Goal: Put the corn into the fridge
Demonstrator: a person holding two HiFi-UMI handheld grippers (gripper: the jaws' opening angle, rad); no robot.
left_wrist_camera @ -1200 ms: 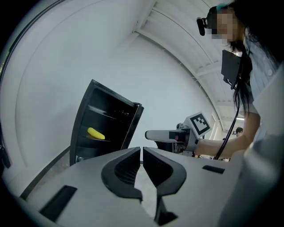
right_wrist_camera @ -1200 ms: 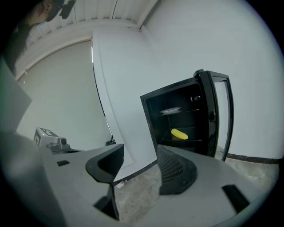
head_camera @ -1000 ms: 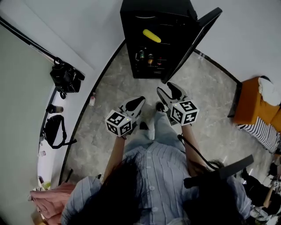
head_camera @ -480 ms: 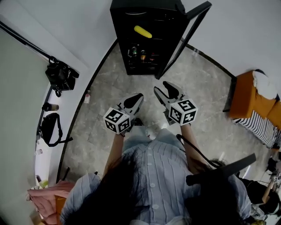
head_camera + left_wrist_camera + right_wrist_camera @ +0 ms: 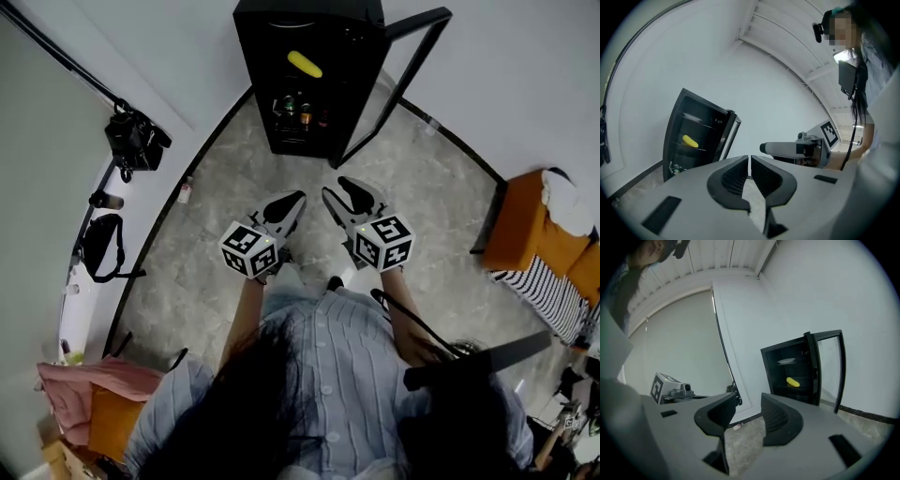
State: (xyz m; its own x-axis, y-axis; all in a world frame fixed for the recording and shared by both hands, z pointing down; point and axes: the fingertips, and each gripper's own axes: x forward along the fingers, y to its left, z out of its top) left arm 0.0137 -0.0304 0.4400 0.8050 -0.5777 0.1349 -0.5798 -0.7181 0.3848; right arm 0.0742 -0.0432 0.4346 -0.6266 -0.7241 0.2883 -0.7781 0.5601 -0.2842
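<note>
The yellow corn (image 5: 304, 64) lies on a shelf inside the small black fridge (image 5: 253, 84), also seen as the corn (image 5: 690, 140) and the corn (image 5: 792, 381) in the gripper views. The fridge's glass door (image 5: 394, 80) stands wide open to the right. Both grippers hang over the floor well short of the fridge. My left gripper (image 5: 293, 199) is shut, its jaws together with nothing between them. My right gripper (image 5: 345, 188) has its jaws apart and closing, and nothing is between them.
Bottles or cans (image 5: 305, 108) fill the fridge's lower shelf. A black bag (image 5: 136, 141) and other gear sit along the left wall. An orange seat (image 5: 530, 230) stands at the right. The person's legs and shirt fill the lower middle of the head view.
The fridge has slid further up in the head view and both grippers have risen with it, still side by side. The right gripper's jaws look narrower than a second ago.
</note>
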